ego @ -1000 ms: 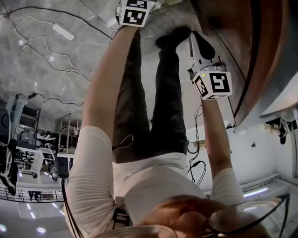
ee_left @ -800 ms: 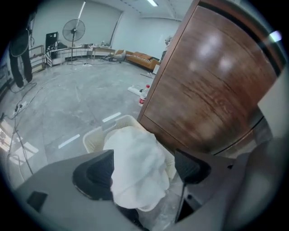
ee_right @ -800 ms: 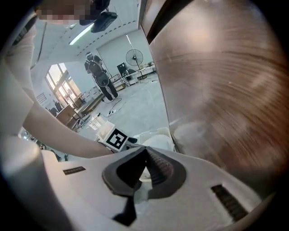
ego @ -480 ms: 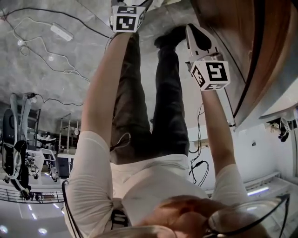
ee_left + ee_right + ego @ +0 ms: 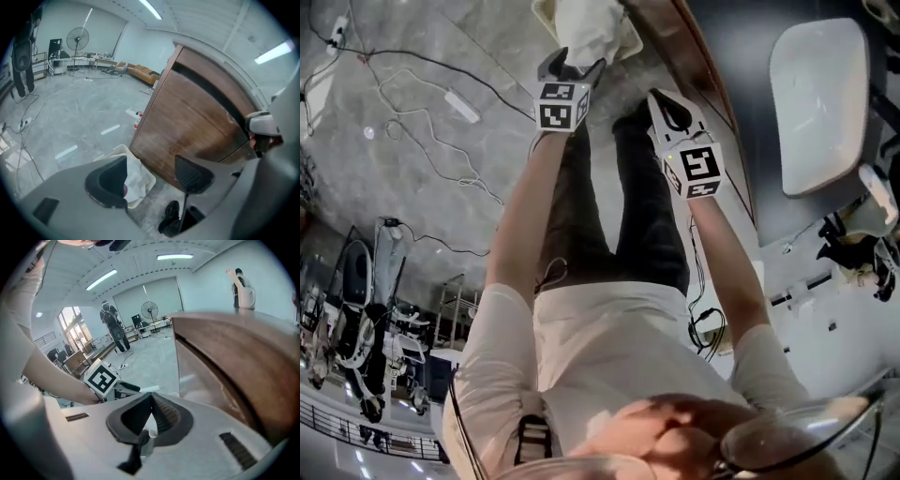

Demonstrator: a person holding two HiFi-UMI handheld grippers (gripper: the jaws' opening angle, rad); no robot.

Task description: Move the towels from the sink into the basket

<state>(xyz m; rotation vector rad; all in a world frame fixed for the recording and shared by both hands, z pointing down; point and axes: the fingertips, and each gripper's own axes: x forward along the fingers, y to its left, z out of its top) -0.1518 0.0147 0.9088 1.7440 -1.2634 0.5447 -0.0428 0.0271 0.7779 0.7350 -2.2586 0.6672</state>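
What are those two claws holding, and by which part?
Nothing. The left gripper has its jaws closing with nothing between them; the right gripper is shut and empty.

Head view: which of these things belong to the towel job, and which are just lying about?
Part of the job:
- basket
- white towel already in it
- sink

Just lying about:
- floor cables
- power strip
- standing fan
- wooden cabinet
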